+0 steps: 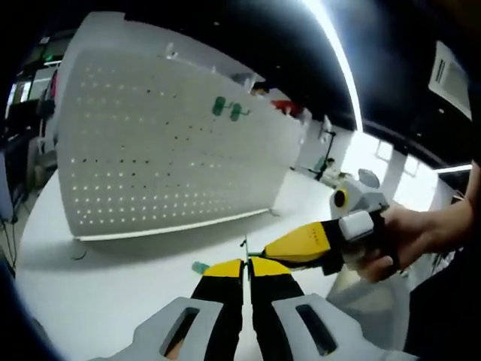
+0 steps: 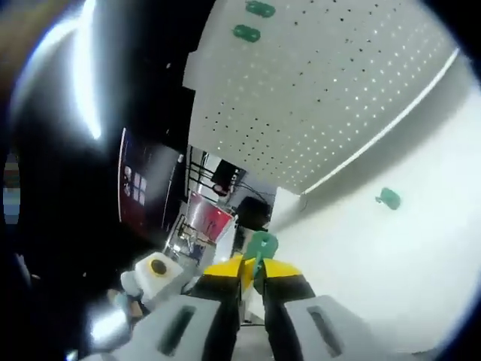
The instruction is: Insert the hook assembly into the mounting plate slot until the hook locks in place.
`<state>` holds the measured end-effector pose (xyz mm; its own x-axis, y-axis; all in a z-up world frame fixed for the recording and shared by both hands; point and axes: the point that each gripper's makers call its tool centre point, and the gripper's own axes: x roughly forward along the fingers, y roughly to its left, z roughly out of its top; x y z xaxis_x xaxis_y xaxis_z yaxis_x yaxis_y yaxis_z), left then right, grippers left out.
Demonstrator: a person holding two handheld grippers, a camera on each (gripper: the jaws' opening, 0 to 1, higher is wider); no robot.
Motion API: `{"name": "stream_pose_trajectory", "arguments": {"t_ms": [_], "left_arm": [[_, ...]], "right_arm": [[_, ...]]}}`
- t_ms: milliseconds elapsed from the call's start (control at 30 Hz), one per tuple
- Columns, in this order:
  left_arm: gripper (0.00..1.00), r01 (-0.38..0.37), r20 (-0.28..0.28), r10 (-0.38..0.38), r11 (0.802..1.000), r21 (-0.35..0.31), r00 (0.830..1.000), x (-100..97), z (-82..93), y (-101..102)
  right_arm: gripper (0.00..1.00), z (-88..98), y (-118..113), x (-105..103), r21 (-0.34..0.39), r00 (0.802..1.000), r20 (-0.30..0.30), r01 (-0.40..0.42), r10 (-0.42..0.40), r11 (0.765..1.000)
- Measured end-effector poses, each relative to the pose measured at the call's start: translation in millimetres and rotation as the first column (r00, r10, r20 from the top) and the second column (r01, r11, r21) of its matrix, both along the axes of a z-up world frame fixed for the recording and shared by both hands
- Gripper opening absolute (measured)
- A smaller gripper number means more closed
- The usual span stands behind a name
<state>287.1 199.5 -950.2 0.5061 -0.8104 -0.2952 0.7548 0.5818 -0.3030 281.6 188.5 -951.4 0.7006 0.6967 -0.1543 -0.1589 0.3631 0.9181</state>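
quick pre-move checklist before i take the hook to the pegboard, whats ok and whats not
1. Green hook held in the right gripper: ok, jaws shut on it.
2. Left gripper free: cannot tell; jaws shut, a thin pin shows at the tips.
3. Pegboard in sight: ok, standing on the white table.
4. Hooks already mounted: ok, two near the top edge.
5. Spare green hook on the table: ok, apart from both grippers.
6. Hook lined up with a hole: not ok, not yet at the board.
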Motion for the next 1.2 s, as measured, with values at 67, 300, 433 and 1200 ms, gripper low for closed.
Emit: {"name": "stream_pose_trajectory", "arguments": {"t_ms": [67,300,433,1200], "left_arm": [[0.01,0.010,0.002,-0.010,1.000,-0.014,1.000,-0.5,1.1,-1],[0.01,0.005,0.077,-0.006,1.000,0.015,0.997,0.9,0.9,2],[0.01,0.008,0.103,-0.013,0.999,0.044,0.995,1.6,0.4,2],[0.09,0.018,-0.053,-0.020,0.999,-0.050,0.998,1.2,3.3,0]], "right_arm": [[0.03,-1.6,-1,2,0.033,1.000,-0.020,0.019,-0.019,0.999],[0.01,-3.0,1,3,0.068,0.997,-0.050,0.058,-0.054,0.996],[0.00,-5.2,1,3,0.102,0.994,-0.078,0.080,-0.072,0.992],[0.00,15.2,1,5,-0.650,0.904,0.339,0.026,0.260,0.760]]}}
